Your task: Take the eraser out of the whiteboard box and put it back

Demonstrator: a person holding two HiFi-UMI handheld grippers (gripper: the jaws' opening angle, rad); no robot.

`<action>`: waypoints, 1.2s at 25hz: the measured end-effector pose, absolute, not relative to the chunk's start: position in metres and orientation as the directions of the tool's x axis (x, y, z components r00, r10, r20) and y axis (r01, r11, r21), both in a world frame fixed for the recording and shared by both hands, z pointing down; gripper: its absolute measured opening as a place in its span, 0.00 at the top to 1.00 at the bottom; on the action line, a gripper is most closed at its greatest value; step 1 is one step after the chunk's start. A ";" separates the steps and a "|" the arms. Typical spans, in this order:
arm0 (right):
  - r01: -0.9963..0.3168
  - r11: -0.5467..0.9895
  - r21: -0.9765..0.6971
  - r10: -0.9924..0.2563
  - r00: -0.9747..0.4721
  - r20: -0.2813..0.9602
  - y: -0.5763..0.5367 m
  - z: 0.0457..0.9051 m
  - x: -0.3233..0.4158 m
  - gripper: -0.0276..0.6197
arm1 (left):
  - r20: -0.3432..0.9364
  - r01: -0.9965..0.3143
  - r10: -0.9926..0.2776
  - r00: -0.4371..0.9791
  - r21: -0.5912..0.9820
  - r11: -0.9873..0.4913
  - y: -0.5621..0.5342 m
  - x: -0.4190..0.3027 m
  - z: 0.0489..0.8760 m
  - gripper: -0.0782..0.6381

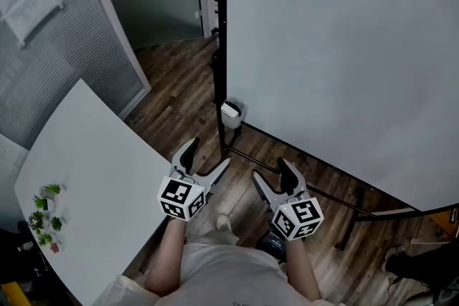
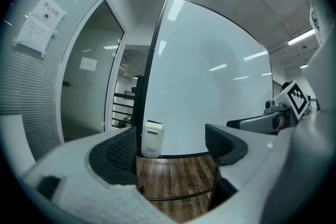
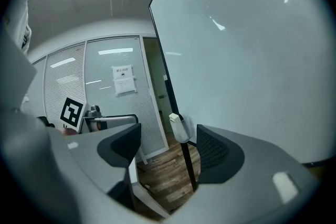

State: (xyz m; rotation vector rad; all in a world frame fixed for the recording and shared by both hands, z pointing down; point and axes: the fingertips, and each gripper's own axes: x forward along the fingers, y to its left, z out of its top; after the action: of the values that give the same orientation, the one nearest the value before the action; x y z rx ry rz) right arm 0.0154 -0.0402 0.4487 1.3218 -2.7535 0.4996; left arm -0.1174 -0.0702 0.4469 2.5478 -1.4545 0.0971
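The whiteboard [image 1: 337, 46] stands on the right in a black frame. A small white box [image 1: 231, 113] hangs at its lower left corner; I cannot make out the eraser in it. My left gripper [image 1: 208, 156] is open and empty, a short way below the box. My right gripper [image 1: 271, 170] is also open and empty, beside the left one and below the board's lower edge. In the left gripper view the box [image 2: 152, 139] shows just beyond the left jaw, apart from my left gripper [image 2: 170, 147]. The right gripper view has the box [image 3: 179, 128] between the jaws of my right gripper [image 3: 168, 147], farther off.
A white table [image 1: 86, 175] with a small green plant [image 1: 44, 215] fills the lower left. The whiteboard stand's black bars [image 1: 323, 191] run over the wooden floor [image 1: 179, 75]. A glass partition [image 1: 64, 61] with posted papers stands behind the table.
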 end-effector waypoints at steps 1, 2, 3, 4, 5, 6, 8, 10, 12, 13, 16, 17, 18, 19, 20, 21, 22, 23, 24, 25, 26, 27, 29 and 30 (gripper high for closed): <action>-0.769 0.581 -0.264 -0.753 -0.632 0.182 -0.049 0.449 0.012 0.44 | 0.156 -0.854 -0.841 0.518 0.147 -0.499 -0.081 -0.119 0.447 0.33; -0.772 0.579 -0.263 -0.755 -0.629 0.186 -0.058 0.451 0.009 0.44 | 0.154 -0.850 -0.838 0.524 0.149 -0.505 -0.090 -0.120 0.448 0.33; -0.775 0.575 -0.262 -0.757 -0.626 0.189 -0.065 0.452 0.008 0.44 | 0.154 -0.847 -0.834 0.530 0.150 -0.511 -0.099 -0.121 0.449 0.33; -0.778 0.571 -0.263 -0.759 -0.622 0.191 -0.073 0.454 0.008 0.45 | 0.154 -0.843 -0.830 0.537 0.152 -0.517 -0.107 -0.121 0.450 0.33; -0.781 0.566 -0.264 -0.762 -0.618 0.193 -0.079 0.455 0.008 0.45 | 0.155 -0.838 -0.825 0.543 0.156 -0.522 -0.114 -0.121 0.452 0.34; -0.785 0.561 -0.263 -0.766 -0.613 0.194 -0.085 0.456 0.008 0.45 | 0.155 -0.834 -0.821 0.550 0.160 -0.528 -0.121 -0.121 0.453 0.34; -0.793 0.549 -0.264 -0.776 -0.601 0.193 -0.093 0.457 0.010 0.45 | 0.154 -0.826 -0.813 0.562 0.164 -0.540 -0.129 -0.121 0.454 0.34; -0.802 0.536 -0.262 -0.785 -0.588 0.193 -0.097 0.456 0.011 0.45 | 0.146 -0.819 -0.808 0.571 0.164 -0.550 -0.134 -0.121 0.453 0.34; -0.810 0.527 -0.258 -0.793 -0.578 0.193 -0.101 0.455 0.011 0.45 | 0.139 -0.816 -0.806 0.576 0.163 -0.555 -0.139 -0.121 0.452 0.35; -0.813 0.524 -0.256 -0.796 -0.574 0.193 -0.102 0.455 0.011 0.45 | 0.137 -0.815 -0.805 0.577 0.163 -0.557 -0.142 -0.122 0.452 0.35; -0.819 0.514 -0.255 -0.803 -0.564 0.193 -0.103 0.455 0.016 0.45 | 0.139 -0.809 -0.799 0.585 0.163 -0.564 -0.145 -0.117 0.454 0.35; -0.821 0.511 -0.255 -0.805 -0.561 0.191 -0.105 0.454 0.018 0.45 | 0.138 -0.808 -0.798 0.587 0.160 -0.567 -0.147 -0.115 0.453 0.35; -0.822 0.510 -0.254 -0.807 -0.559 0.189 -0.107 0.454 0.021 0.46 | 0.136 -0.807 -0.797 0.588 0.157 -0.569 -0.149 -0.112 0.453 0.36; -0.822 0.510 -0.254 -0.808 -0.559 0.188 -0.110 0.455 0.022 0.46 | 0.135 -0.807 -0.797 0.589 0.154 -0.570 -0.152 -0.111 0.452 0.36; -0.821 0.511 -0.254 -0.807 -0.560 0.187 -0.111 0.455 0.022 0.46 | 0.135 -0.808 -0.797 0.588 0.153 -0.570 -0.153 -0.111 0.452 0.36; -0.820 0.513 -0.255 -0.806 -0.562 0.187 -0.113 0.455 0.021 0.46 | 0.137 -0.808 -0.798 0.587 0.152 -0.569 -0.155 -0.110 0.453 0.36; -0.818 0.516 -0.255 -0.804 -0.565 0.186 -0.114 0.455 0.020 0.46 | 0.138 -0.810 -0.799 0.585 0.150 -0.567 -0.157 -0.110 0.452 0.36; -0.816 0.518 -0.256 -0.802 -0.568 0.184 -0.116 0.455 0.020 0.46 | 0.138 -0.811 -0.800 0.584 0.148 -0.566 -0.158 -0.110 0.452 0.36; -0.814 0.521 -0.257 -0.801 -0.570 0.182 -0.118 0.455 0.020 0.46 | 0.139 -0.813 -0.802 0.582 0.146 -0.564 -0.160 -0.110 0.452 0.36; -0.812 0.523 -0.258 -0.800 -0.573 0.181 -0.120 0.455 0.020 0.46 | 0.140 -0.814 -0.803 0.580 0.144 -0.563 -0.162 -0.110 0.453 0.36; -0.811 0.524 -0.259 -0.799 -0.574 0.180 -0.121 0.456 0.020 0.46 | 0.141 -0.815 -0.803 0.579 0.142 -0.562 -0.163 -0.109 0.453 0.36; -0.810 0.525 -0.260 -0.798 -0.575 0.180 -0.123 0.456 0.021 0.46 | 0.143 -0.815 -0.803 0.578 0.140 -0.562 -0.165 -0.108 0.454 0.36; -0.808 0.528 -0.263 -0.796 -0.578 0.178 -0.127 0.456 0.022 0.46 | 0.146 -0.816 -0.804 0.577 0.136 -0.561 -0.168 -0.106 0.454 0.36; -0.806 0.530 -0.264 -0.795 -0.580 0.178 -0.129 0.456 0.022 0.46 | 0.147 -0.817 -0.804 0.576 0.135 -0.561 -0.170 -0.105 0.454 0.37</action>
State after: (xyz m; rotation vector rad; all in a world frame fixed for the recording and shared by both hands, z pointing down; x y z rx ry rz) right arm 0.0219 -0.1290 0.4562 1.4219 -2.7160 0.4975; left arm -0.1054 -0.1700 0.4540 2.6177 -1.3614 0.1020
